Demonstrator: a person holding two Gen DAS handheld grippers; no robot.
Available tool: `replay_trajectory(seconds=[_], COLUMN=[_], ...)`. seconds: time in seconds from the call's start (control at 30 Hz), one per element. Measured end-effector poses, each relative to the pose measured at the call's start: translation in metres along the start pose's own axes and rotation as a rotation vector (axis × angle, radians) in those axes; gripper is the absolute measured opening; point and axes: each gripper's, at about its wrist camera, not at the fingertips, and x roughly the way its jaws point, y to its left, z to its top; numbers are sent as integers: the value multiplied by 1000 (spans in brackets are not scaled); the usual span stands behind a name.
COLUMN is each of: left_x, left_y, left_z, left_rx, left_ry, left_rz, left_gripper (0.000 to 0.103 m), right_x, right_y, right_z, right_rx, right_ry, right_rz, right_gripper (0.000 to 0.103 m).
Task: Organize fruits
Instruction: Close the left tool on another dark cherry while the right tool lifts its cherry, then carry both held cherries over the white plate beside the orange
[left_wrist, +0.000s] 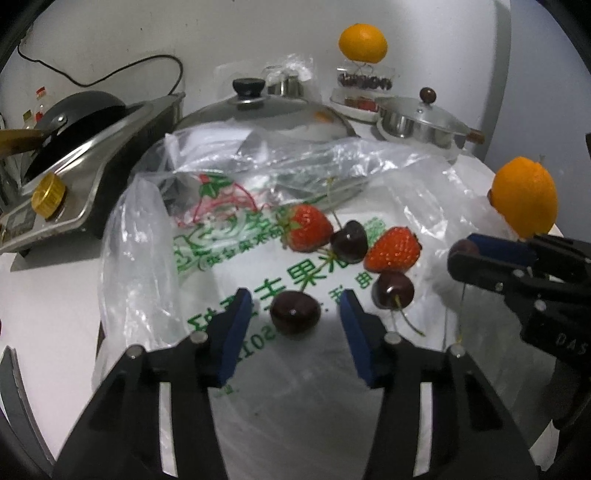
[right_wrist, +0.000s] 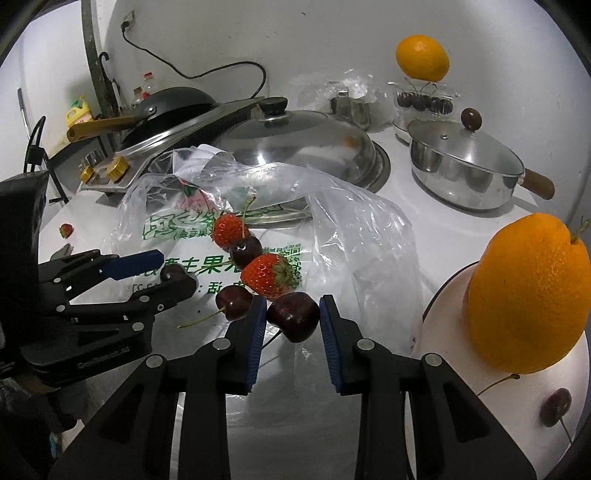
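Two strawberries (left_wrist: 308, 228) (left_wrist: 392, 249) and several dark cherries lie on a clear plastic bag (left_wrist: 258, 266) with green print. My left gripper (left_wrist: 295, 314) is open, its blue pads on either side of one cherry (left_wrist: 294, 312) without touching it. My right gripper (right_wrist: 293, 317) is open around another cherry (right_wrist: 294, 315), with gaps on both sides. In the right wrist view an orange (right_wrist: 528, 291) and a cherry (right_wrist: 556, 402) sit on a white plate (right_wrist: 443, 317) at right. The left gripper also shows in the right wrist view (right_wrist: 162, 264), the right gripper in the left wrist view (left_wrist: 469, 251).
A large pot lid (right_wrist: 303, 140) and a lidded steel pan (right_wrist: 465, 166) stand behind the bag. A second orange (right_wrist: 423, 57) rests on a container of cherries (right_wrist: 424, 101). A stove with a black wok (right_wrist: 173, 103) is at left. A stray strawberry (right_wrist: 66, 230) lies far left.
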Motion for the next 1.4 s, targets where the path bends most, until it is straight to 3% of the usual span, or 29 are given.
replay_trajectory(seconds=[0.2, 0.43, 0.7, 1.4], left_x=[5, 5, -4, -55], left_y=[0, 1, -3, -8], left_z=[-2, -3, -6, -5], left_rx=[-1, 0, 7, 9], left_ry=[24, 24, 17, -74], left_rz=[-14, -20, -53, -59], left_gripper=[37, 31, 31, 31], right_x=[0, -3, -12, -43], right_y=[-1, -1, 1, 16], right_z=[0, -1, 1, -2], right_rx=[2, 1, -7, -29], right_ry=[-4, -10, -25, -70], right_rz=[4, 5, -5, -18], right_gripper=[31, 31, 31, 31])
